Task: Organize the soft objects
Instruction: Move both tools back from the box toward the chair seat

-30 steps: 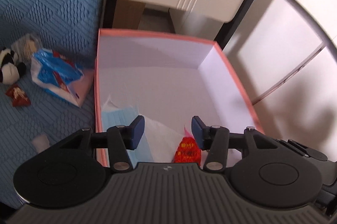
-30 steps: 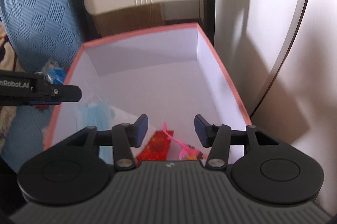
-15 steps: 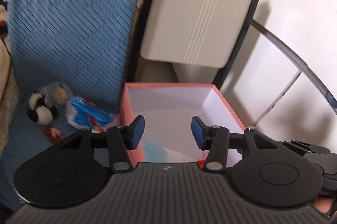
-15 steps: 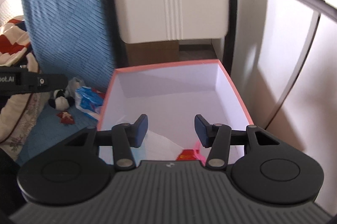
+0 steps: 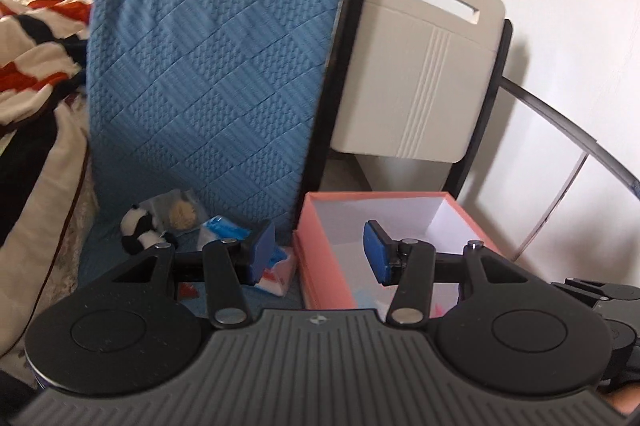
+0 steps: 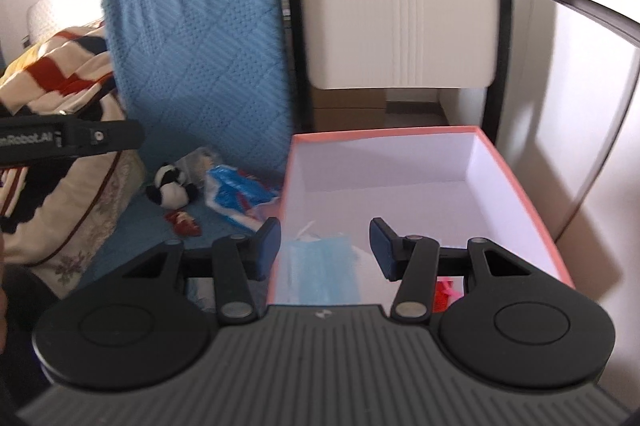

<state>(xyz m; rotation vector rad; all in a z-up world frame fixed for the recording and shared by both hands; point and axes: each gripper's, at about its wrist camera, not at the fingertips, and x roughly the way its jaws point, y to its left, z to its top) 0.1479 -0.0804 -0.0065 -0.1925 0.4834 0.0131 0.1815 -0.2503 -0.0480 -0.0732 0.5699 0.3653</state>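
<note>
A pink box (image 6: 516, 182) (image 5: 320, 266) with a white inside stands on the blue quilted cover; in it lie a blue face mask (image 6: 320, 266) and a red packet (image 6: 444, 290). Left of the box sit a panda plush (image 6: 170, 186) (image 5: 138, 228), a blue-and-white packet (image 6: 234, 194) (image 5: 218, 228), a clear bag (image 5: 180, 210) and a small red wrapper (image 6: 184, 224). My left gripper (image 5: 320, 254) hangs open over the box's left wall, nothing between its pads. My right gripper (image 6: 325, 250) is open above the box's near end, empty. The left gripper's body (image 6: 68, 138) shows at the right view's left edge.
The blue quilted cover (image 5: 208, 66) rises behind the loose things. A beige folded panel (image 5: 416, 66) in a black frame stands behind the box. A striped blanket (image 5: 32, 46) and floral bedding (image 6: 80, 226) lie at left. A curved dark rail (image 5: 568, 138) crosses the white wall at right.
Both grippers have pulled back and risen from inside the box, tilting up. The box now looks smaller and the blue cover, panda and blankets have come into view. Jaw openings are unchanged.
</note>
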